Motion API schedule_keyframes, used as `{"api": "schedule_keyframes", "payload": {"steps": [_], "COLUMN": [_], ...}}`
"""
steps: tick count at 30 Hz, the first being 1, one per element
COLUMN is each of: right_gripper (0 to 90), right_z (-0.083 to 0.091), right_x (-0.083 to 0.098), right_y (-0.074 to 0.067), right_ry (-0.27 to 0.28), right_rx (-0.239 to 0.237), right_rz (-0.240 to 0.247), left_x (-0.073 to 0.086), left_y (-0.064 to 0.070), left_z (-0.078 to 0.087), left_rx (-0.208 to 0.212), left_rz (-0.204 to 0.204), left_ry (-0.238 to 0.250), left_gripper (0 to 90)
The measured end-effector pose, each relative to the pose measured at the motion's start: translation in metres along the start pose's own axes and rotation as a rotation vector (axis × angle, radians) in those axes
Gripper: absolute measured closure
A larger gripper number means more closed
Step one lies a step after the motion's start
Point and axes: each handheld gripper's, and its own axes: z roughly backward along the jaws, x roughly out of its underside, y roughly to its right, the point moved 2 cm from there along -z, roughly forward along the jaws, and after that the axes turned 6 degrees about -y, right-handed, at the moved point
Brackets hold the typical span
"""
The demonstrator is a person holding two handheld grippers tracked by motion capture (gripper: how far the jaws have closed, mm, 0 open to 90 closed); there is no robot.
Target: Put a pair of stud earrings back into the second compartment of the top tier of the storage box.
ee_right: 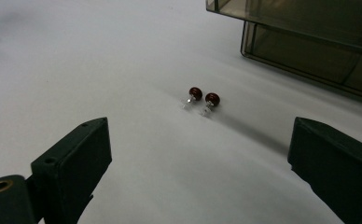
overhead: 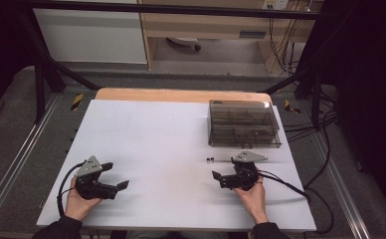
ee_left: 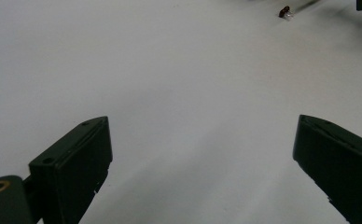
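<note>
My right gripper (overhead: 220, 178) sits low over the white table (overhead: 171, 144), at its near right part, and its jaws stand wide apart with nothing between them; in the right gripper view I see bare table in the gap between the two black jaws. Ahead of those jaws lie two small dark red beads (ee_right: 204, 99), side by side and just about touching, each with a pale stub beneath it, though they are too small for me to tell what the stubs are. From the high view the beads (overhead: 210, 160) show as two tiny dark dots just beyond my right gripper, between it and the smoky clear box (overhead: 242, 124) that stands at the far right of the table. That box is divided into compartments and its lid looks shut; in the right gripper view its corner (ee_right: 309, 42) fills the upper right, well beyond the beads. My left gripper (overhead: 115, 178) rests at the near left of the table, well apart from the right one, and its jaws are released too, spread wide over plain white surface. In the left gripper view a dark red speck (ee_left: 284, 11) lies far off near the top edge, and I take it for the beads
</note>
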Motion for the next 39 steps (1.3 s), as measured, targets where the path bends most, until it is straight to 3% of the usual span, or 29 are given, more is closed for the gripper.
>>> {"api": "schedule_keyframes", "payload": {"steps": [5, 13, 30, 39], "right_gripper": [11.5, 21.6, 46.3, 56.2], "right_z": [-0.005, -0.015, -0.032, -0.041], "right_x": [-0.003, -0.008, -0.016, -0.023], "right_y": [0.001, 0.0, 0.007, 0.004], "right_ry": [0.009, -0.022, -0.031, -0.052], "right_rx": [0.004, 0.04, 0.061, 0.068], "right_rz": [-0.02, 0.023, -0.009, 0.011], "left_x": [0.0, 0.0, 0.0, 0.001], "left_y": [-0.001, -0.001, -0.001, -0.001], "left_z": [0.001, 0.001, 0.001, 0.001], "left_rx": [-0.001, -0.001, -0.003, -0.005], "left_rz": [0.001, 0.001, 0.006, 0.006], "left_ry": [0.005, 0.003, 0.002, -0.001], "left_gripper": [4.2, 4.2, 4.2, 4.2]}}
